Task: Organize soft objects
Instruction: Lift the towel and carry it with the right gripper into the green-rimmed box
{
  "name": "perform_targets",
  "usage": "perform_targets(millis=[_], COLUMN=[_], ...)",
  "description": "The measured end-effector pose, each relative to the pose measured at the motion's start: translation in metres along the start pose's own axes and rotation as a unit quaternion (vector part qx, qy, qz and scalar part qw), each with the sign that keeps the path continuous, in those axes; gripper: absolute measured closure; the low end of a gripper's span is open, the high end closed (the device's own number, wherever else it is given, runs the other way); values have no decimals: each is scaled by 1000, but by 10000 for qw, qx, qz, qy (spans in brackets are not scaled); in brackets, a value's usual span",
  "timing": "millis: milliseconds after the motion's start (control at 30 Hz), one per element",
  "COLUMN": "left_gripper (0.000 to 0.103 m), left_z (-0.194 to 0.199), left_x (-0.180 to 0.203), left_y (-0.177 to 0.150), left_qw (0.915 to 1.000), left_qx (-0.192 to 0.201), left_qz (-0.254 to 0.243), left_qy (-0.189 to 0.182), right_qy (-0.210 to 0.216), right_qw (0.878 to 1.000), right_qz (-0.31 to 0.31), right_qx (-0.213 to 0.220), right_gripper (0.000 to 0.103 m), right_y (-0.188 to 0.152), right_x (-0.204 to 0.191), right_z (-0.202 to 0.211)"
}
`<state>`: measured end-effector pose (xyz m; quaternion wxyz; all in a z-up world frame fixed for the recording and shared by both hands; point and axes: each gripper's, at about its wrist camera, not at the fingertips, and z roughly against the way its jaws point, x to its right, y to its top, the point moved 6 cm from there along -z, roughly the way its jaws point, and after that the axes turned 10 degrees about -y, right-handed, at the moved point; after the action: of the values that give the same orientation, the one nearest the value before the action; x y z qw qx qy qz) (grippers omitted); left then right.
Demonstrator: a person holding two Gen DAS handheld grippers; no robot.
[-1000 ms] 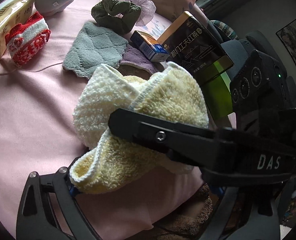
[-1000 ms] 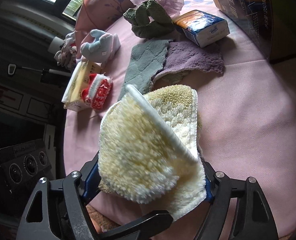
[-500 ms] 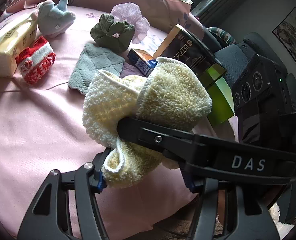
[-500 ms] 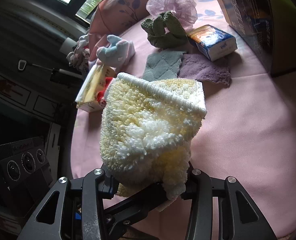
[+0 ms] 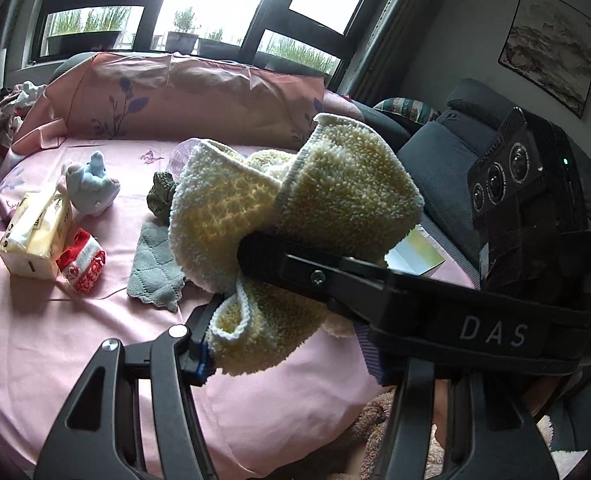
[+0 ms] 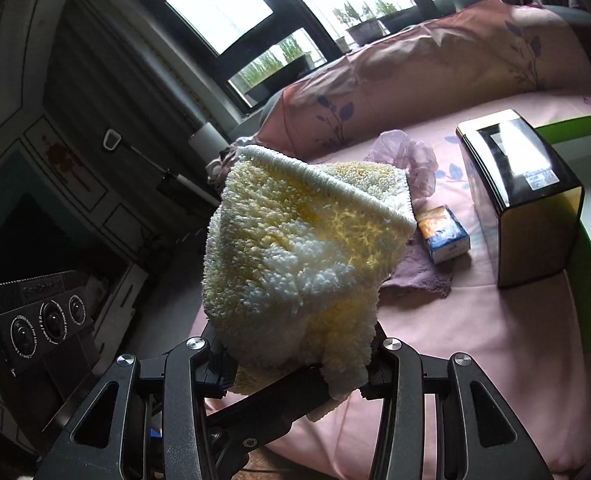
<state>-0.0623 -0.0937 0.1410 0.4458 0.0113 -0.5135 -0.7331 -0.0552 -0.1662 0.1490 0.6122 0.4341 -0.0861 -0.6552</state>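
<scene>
Nearest: left gripper (image 5: 283,344) clamped on lower bunch of yellow fluffy towel (image 5: 295,216); right gripper (image 6: 299,364) clamped on same towel's other end (image 6: 303,256). Both jaws, wide a second ago with cloth loose between them, now pinched in and holding. Towel lifted clear of pink bed sheet (image 5: 55,340), bunched and hanging between the two grippers, no longer resting flat. Means: pick-up done, towel ready for shaking out, folding, or carrying to a spot. Placement not yet started.

Behind towel, on sheet: grey cloth (image 5: 155,272), red-white knit piece (image 5: 81,266), tissue pack (image 5: 35,236), green scrunchie (image 5: 161,200), pale blue plush (image 5: 91,186). From right wrist view: purple cloth (image 6: 423,280), small blue-orange pack (image 6: 443,234), lilac scrunchie (image 6: 407,160), dark box (image 6: 523,196). All untouched, still to sort.

Farthest: pink pillow (image 5: 195,96), windows.
</scene>
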Motion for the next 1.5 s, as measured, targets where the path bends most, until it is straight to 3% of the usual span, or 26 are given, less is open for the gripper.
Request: perform_targets(millis=[300, 467, 600, 867, 1000, 1100, 1267, 1500], left_gripper=[48, 48, 48, 48, 48, 48, 48, 48], left_z=[17, 7, -20, -83, -114, -134, -160, -202], left_x=[37, 58, 66, 93, 103, 108, 122, 134], left_y=[48, 69, 71, 72, 68, 63, 59, 48], left_qw=[9962, 9929, 9926, 9921, 9908, 9910, 9878, 9848], left_qx=[657, 778, 607, 180, -134, -352, -587, -1041], left_qz=[-550, -862, -1017, -1244, -1343, -1278, -1399, -1277], left_qy=[181, 268, 275, -14, -68, -207, -349, -545], right_qy=[371, 492, 209, 87, 81, -163, -164, -480], right_qw=[9958, 9916, 9877, 9865, 9853, 9848, 9793, 9697], right_qz=[480, 572, 507, -54, -557, -736, -1163, -1832], right_qx=[693, 1047, 1462, 1635, 1611, 1565, 1646, 1545], right_gripper=[57, 57, 57, 56, 56, 56, 56, 56], right_y=[49, 74, 77, 83, 83, 82, 79, 69], right_x=[-14, -2, 29, 95, 132, 151, 180, 227], right_z=[46, 64, 70, 81, 77, 80, 83, 82])
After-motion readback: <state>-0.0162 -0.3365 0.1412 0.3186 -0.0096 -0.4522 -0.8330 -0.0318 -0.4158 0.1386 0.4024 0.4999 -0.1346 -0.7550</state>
